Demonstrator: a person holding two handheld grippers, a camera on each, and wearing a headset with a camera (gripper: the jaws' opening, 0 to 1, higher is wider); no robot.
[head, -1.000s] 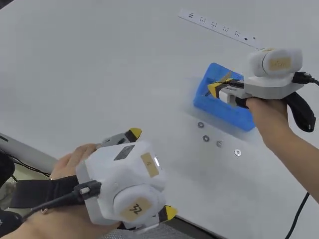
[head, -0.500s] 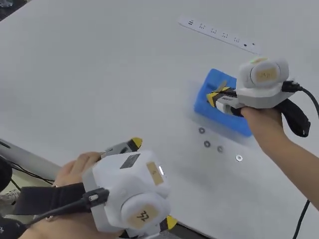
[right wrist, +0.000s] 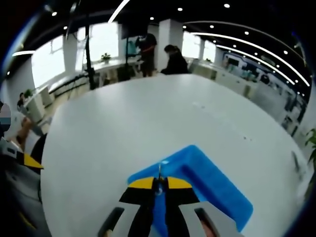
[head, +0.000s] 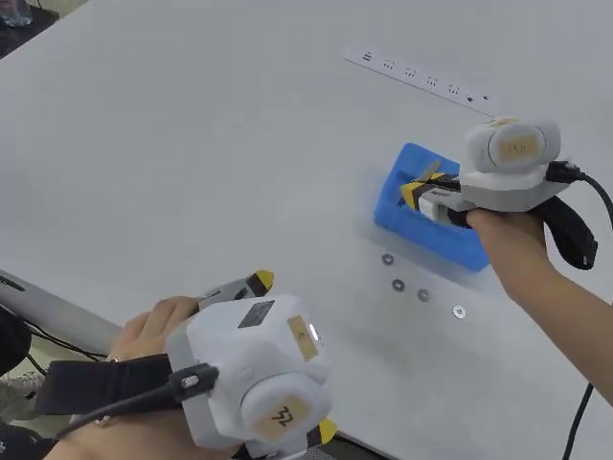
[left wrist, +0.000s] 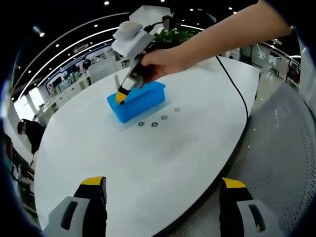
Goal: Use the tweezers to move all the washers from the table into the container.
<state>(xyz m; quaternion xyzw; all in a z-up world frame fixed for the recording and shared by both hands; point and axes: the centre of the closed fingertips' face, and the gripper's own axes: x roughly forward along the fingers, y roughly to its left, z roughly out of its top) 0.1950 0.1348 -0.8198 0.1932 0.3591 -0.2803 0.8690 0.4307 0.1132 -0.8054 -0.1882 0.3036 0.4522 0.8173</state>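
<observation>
While the right gripper (right wrist: 155, 183) hung over the blue container (right wrist: 212, 182), its jaws were clenched tight on the tweezers (right wrist: 159, 170). The thin metal tip stuck out past the yellow-tipped jaws and pointed down above the container's near corner. Whether the tip carried anything: too small to tell.

Head view: a hand (head: 512, 240) held that gripper from the right side, its nose over the container's left half.

Four washers (head: 397, 285) lay on the white table (head: 192, 144) in a loose row just beside the container's near wall, none touching it. The rightmost sat a little apart from the other three. The left gripper view showed the same row in front of the container.

Left gripper (left wrist: 162, 182): released, jaws spread wide, the table's near edge showing between them. It was held low at that edge, well apart from the container and washers.

A white power strip (head: 421, 79) lay on the table beyond the container.
</observation>
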